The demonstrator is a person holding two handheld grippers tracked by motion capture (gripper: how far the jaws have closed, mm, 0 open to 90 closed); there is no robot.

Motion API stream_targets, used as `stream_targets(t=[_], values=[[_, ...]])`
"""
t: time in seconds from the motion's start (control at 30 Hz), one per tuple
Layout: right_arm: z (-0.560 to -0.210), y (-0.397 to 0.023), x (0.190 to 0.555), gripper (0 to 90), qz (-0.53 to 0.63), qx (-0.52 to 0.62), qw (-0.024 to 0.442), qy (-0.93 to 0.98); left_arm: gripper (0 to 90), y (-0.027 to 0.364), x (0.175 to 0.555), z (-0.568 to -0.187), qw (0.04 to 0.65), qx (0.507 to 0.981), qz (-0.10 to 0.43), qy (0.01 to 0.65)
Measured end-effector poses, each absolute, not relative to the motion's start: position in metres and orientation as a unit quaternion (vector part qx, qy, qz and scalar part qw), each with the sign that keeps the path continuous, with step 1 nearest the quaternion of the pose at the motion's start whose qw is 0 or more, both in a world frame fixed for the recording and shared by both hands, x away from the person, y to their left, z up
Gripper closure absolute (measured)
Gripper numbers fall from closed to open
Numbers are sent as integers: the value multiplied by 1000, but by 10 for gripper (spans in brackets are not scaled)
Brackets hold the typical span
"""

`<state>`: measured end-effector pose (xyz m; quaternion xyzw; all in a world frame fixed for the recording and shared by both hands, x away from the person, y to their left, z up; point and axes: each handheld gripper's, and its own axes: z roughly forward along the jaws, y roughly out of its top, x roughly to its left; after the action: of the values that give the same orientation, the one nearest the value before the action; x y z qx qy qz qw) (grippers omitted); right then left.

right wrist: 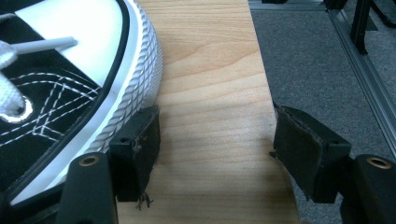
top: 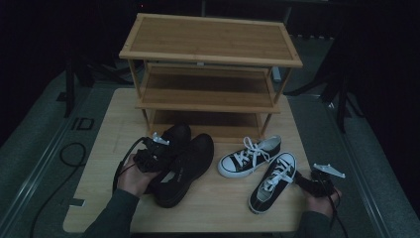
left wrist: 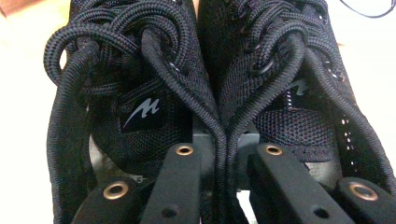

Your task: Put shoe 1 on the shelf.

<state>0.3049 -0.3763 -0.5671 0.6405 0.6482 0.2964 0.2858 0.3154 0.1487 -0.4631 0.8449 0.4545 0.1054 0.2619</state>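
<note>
Two black mesh lace-up shoes [top: 185, 166] lie side by side at the table's left front. My left gripper [top: 151, 153] reaches into them from behind. In the left gripper view its jaws [left wrist: 224, 149] are pinched on the inner collars of the left shoe [left wrist: 140, 70] and the right shoe [left wrist: 280, 70], pressing the two together. Two black-and-white canvas sneakers [top: 250, 156] [top: 272, 183] lie at the right. My right gripper [top: 309, 181] rests open by the nearer sneaker's heel. One of its pads [right wrist: 137, 149] sits against that sneaker's white rubber sole [right wrist: 135, 88], with bare wood between the jaws.
A three-tier bamboo shoe rack [top: 210, 39] stands at the back of the wooden table [top: 218, 208]. The table's right edge [right wrist: 261, 84] runs just beside my right gripper, with grey carpet [right wrist: 317, 56] beyond. A black cable [top: 74, 153] loops on the floor at left.
</note>
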Motion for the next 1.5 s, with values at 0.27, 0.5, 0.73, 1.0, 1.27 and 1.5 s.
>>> stream_targets(t=[0.27,0.5,0.73,1.0,1.27,1.5], values=[[-567,-376,305,314,297,640,286,648,845,144,320,-458,261,845,110,453],[-567,-376,305,314,297,641,286,648,845,142,325,-453,259,847,114,451],[-567,-376,305,314,297,640,286,648,844,139,331,-451,260,846,116,450],[-567,-376,305,314,297,641,286,648,845,136,345,-454,257,847,113,452],[-567,-376,305,314,297,641,285,648,844,134,356,-457,256,848,117,449],[-567,-376,305,314,297,640,285,649,844,131,364,-458,259,843,116,457]])
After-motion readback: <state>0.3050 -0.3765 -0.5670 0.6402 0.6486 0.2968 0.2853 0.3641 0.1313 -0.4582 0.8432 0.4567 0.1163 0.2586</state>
